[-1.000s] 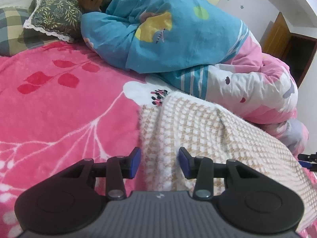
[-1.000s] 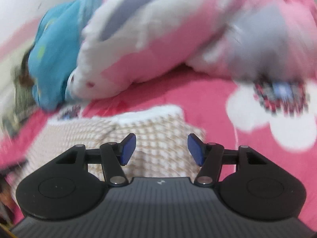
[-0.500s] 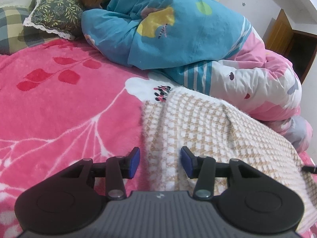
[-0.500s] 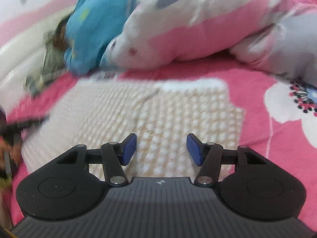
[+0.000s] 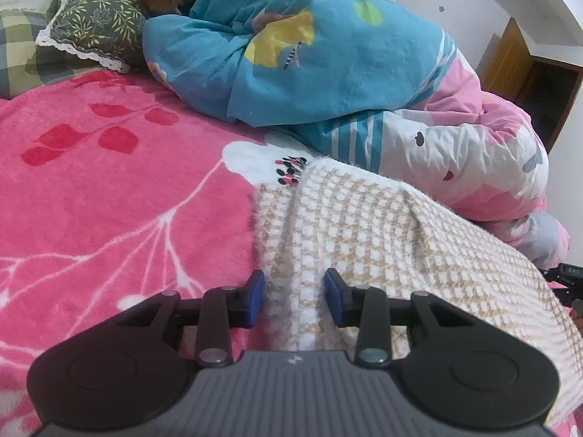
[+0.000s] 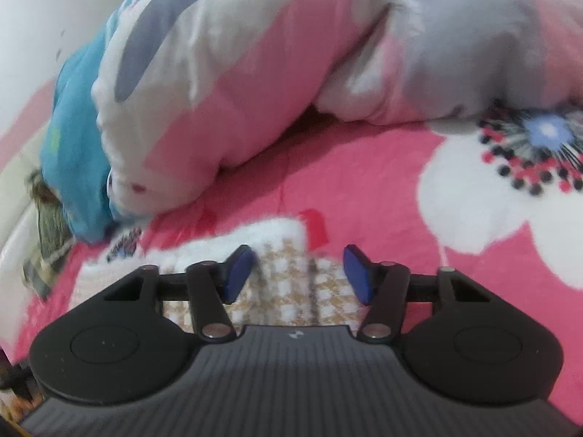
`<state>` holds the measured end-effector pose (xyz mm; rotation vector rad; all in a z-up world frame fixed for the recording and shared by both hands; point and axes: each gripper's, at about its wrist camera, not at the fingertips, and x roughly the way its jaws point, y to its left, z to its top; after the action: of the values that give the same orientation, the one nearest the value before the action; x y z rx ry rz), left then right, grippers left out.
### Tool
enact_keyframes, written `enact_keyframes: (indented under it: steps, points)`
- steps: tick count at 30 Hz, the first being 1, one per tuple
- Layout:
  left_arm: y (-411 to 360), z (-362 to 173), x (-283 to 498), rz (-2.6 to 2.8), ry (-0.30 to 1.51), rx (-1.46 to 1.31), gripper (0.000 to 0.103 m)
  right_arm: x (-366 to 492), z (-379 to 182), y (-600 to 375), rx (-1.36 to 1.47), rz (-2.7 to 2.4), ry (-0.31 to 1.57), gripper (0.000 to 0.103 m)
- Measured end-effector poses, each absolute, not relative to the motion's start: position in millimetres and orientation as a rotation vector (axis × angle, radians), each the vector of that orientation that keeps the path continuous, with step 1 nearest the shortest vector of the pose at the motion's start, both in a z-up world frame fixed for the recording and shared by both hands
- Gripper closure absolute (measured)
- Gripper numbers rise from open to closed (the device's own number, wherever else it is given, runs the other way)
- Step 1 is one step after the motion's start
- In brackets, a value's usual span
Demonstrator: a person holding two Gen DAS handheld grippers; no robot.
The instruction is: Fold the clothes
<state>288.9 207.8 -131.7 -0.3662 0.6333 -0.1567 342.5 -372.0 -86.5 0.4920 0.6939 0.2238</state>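
Grasp step, judged from the layout — fold itself not yet begun. Left gripper first: low over the near left edge of the cream-and-tan checked knit, jaws part open and closing, a raised white ridge of the knit between the pads, neither pad seen pressing on it. Knit spread on the pink floral blanket, far edge just short of the bunched quilt. Then right gripper: over a corner of the same knit, jaws a little wider, likewise closing, cloth between and beneath the blue pads, no contact visible; view blurred.

Next, probably: finish both pinches on the edge, check for a firm hold on every layer, then lift and carry the edge across with both hands in step, keeping clear of the quilt. Soft, fuzzy knit — likely to slip from a shallow bite.

Count, left to right: one leaf-print pillow, one quilt, one knit garment, two grippers, four blue pads in all.
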Motion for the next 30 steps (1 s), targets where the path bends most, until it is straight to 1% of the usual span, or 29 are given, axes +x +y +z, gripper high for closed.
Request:
enact_keyframes:
  steps: [1, 2, 6, 9, 11, 14, 17, 20, 23, 26, 30]
  points:
    - [208.1, -131.8, 288.8, -0.157, 0.633, -0.368, 0.067, 342.0, -83.2, -367.8, 0.468, 0.247, 0.68, 0.087]
    - [208.3, -132.0, 288.8, -0.158, 0.632, -0.37, 0.068, 341.5, -79.8, -363.5, 0.444, 0.269, 0.666, 0.098]
    - [208.6, -132.5, 288.5, -0.155, 0.628, -0.371, 0.072, 328.9, -53.7, -349.0, 0.319, 0.294, 0.557, 0.1]
    - [208.6, -132.4, 288.2, -0.149, 0.626, -0.372, 0.076, 327.1, -33.2, -350.6, 0.285, 0.281, 0.455, 0.1]
    - [208.6, -132.5, 288.2, -0.148, 0.627, -0.369, 0.077, 327.7, -24.3, -351.0, 0.269, 0.283, 0.403, 0.1]
    - [209.2, -132.0, 289.0, -0.148, 0.63, -0.362, 0.078, 340.9, -32.8, -348.8, 0.247, 0.267, 0.415, 0.1]
    - [209.9, -131.7, 289.5, -0.15, 0.633, -0.363, 0.078, 357.4, -63.1, -351.9, 0.251, 0.239, 0.482, 0.1]
    - [209.8, -131.3, 289.7, -0.15, 0.635, -0.361, 0.079, 373.8, -99.0, -353.6, 0.251, 0.172, 0.572, 0.098]
    - [209.5, -131.0, 289.2, -0.148, 0.634, -0.36, 0.079, 385.0, -121.5, -360.2, 0.26, 0.061, 0.633, 0.1]
    - [210.4, -131.3, 288.7, -0.148, 0.632, -0.367, 0.08, 373.5, -102.6, -381.5, 0.34, -0.01, 0.573, 0.093]
    - [208.7, -129.7, 288.5, -0.141, 0.629, -0.357, 0.082, 338.6, -48.4, -373.2, 0.285, 0.064, 0.444, 0.093]
